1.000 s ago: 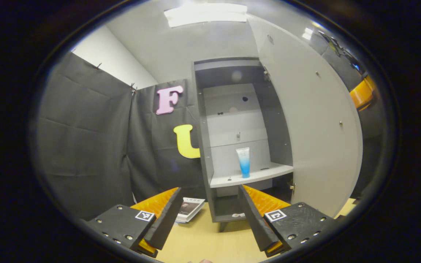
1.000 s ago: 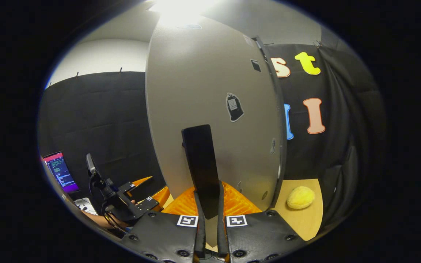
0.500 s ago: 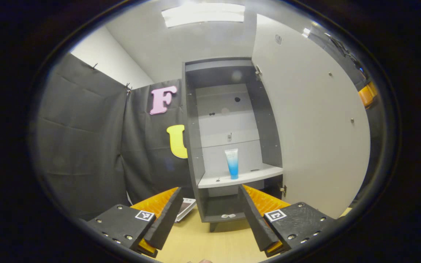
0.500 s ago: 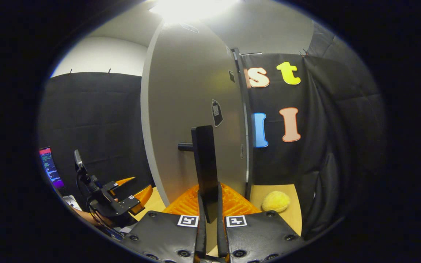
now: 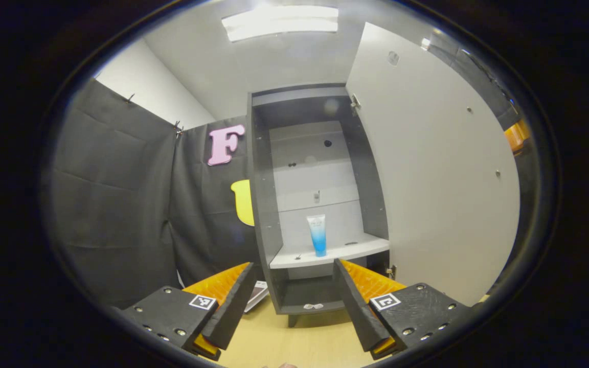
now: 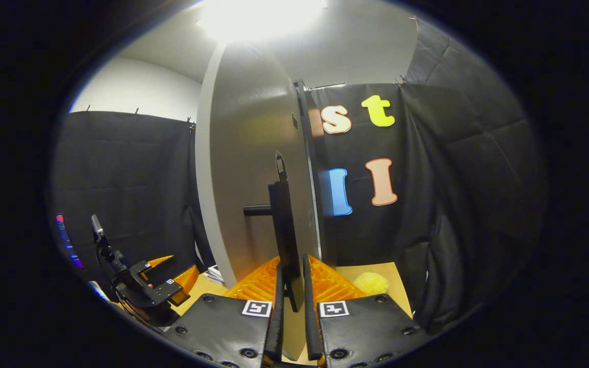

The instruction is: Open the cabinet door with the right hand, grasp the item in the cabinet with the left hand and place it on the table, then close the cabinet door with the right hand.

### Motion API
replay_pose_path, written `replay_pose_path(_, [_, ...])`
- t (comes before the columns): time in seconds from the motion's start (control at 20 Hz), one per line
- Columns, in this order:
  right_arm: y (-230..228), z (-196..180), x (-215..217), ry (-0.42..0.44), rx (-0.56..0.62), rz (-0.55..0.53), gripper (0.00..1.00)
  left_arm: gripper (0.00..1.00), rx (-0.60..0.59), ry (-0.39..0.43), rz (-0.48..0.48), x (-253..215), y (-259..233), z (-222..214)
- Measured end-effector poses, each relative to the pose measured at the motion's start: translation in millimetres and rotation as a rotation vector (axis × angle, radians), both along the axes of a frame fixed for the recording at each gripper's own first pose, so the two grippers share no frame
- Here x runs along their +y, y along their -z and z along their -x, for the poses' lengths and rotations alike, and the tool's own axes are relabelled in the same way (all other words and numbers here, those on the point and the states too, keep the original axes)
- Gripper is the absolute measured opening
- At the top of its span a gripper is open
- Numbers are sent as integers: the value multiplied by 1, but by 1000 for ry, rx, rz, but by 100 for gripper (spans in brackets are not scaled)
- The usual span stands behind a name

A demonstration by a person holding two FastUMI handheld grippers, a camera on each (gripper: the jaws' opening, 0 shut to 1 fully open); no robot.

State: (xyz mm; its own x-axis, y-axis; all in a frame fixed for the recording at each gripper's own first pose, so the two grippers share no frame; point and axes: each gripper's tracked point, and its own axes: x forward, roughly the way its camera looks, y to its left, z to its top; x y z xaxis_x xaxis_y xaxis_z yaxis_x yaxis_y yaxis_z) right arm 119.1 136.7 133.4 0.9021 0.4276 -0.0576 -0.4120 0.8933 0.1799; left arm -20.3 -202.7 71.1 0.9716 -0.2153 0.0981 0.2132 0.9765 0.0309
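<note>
my right gripper (image 6: 292, 286) clamps the door handle (image 6: 283, 232) | door (image 5: 435, 168) wide open | my left gripper (image 5: 294, 296) open, short of the cabinet (image 5: 261, 204) | tube (image 5: 317, 234) upright on the shelf (image 5: 325, 251)

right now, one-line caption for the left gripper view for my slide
Open left gripper faces the cabinet, door swung wide, blue tube upright on the shelf.

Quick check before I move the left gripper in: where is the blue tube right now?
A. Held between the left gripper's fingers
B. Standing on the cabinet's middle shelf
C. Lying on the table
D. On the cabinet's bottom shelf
B: in the left gripper view the blue tube stands upright on the middle shelf, beyond the open left gripper.
</note>
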Motion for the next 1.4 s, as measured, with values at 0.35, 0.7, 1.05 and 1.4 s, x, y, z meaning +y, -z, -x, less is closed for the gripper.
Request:
replay_pose_path(0.35, [4, 14, -87, 194, -19, 41, 48, 93, -35, 11, 29, -10, -55, -28])
replay_pose_path(0.7, [31, -2, -147, 487, -33, 150, 97, 92, -22, 84, 3, -44, -60, -96])
replay_pose_path(1.05, [45, -33, -164, 619, -4, 165, 93, 93, 49, 141, 14, -87, -29, -189])
replay_pose_path(1.4, [63, -62, -167, 704, 53, 159, 98, 94, 118, 150, 30, -109, 9, -270])
